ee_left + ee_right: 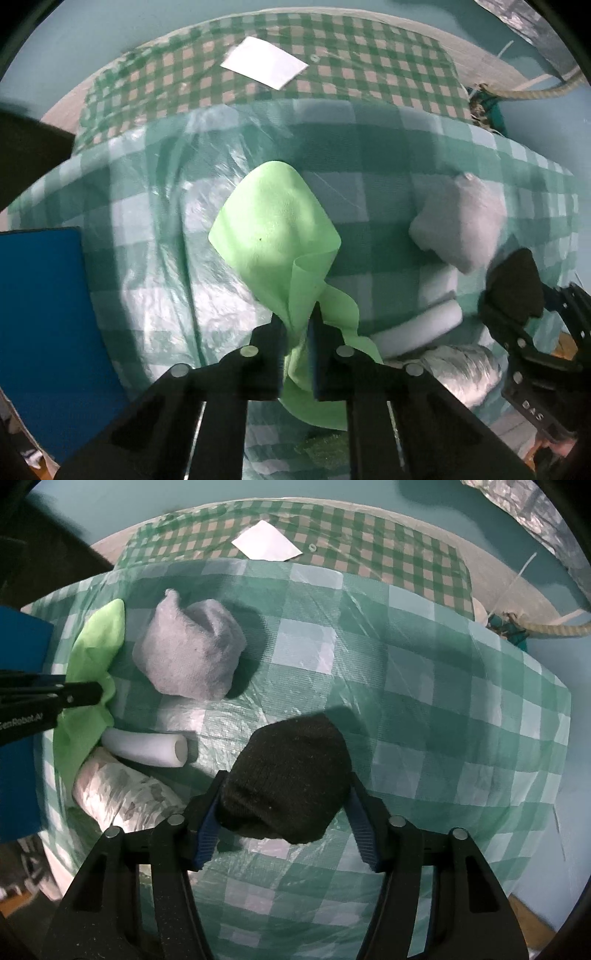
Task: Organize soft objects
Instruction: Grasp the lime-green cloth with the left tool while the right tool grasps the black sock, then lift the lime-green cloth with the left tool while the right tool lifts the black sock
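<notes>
Left wrist view: the left gripper is pinched tight on the green cloth, which lies on the checkered counter. Right wrist view: the right gripper squeezes the black knit bundle, and a grey bundle sits further back.

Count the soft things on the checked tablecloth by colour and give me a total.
Green: 1, cloth
Grey: 1, bundle
Black: 1, knit bundle
White: 1, foam tube
Silvery: 1, crinkly roll
Total: 5
</notes>
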The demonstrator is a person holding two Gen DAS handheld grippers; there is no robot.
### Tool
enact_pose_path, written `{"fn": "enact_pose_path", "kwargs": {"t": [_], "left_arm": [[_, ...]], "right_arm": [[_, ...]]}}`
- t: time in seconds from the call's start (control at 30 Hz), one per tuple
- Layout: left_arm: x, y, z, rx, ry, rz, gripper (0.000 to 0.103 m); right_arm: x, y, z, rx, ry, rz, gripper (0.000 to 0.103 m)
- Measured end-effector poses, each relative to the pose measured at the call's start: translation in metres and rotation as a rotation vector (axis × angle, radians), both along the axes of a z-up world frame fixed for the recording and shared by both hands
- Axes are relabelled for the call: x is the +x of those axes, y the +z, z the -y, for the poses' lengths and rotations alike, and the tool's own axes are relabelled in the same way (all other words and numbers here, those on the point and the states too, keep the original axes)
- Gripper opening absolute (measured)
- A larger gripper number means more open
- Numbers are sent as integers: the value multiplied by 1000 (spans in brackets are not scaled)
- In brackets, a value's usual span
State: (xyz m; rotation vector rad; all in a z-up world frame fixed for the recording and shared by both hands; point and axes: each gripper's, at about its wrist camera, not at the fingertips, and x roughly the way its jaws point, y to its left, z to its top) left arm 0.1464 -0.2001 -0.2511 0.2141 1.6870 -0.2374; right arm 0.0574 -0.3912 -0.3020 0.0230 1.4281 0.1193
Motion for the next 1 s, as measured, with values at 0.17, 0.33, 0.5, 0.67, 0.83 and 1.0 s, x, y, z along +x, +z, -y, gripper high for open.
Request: {"fn": "enact_pose_path", "kwargs": {"t": [0.17, 0.33, 0.5, 0.67, 0.83, 1.0], "left_arm": [[-11, 6, -1, 3, -46, 29, 7], [-22, 19, -7, 26, -93, 85, 7], [-31, 33, -17, 33, -119, 139, 7], [-38, 44, -29, 40, -105, 164, 7], [-47, 60, -36, 33, -108, 200, 7], [-55, 73, -42, 22, -114, 217, 7]], "right_arm": [[-3, 4, -4, -21, 24, 24, 47], [-5, 9, -5, -24, 38, 37, 38], [-9, 11, -5, -27, 51, 41, 35], [-14, 20, -5, -29, 59, 58, 35], [-17, 34, -4, -14, 53, 73, 35], [-22, 50, -7, -10, 71, 90, 35]]}}
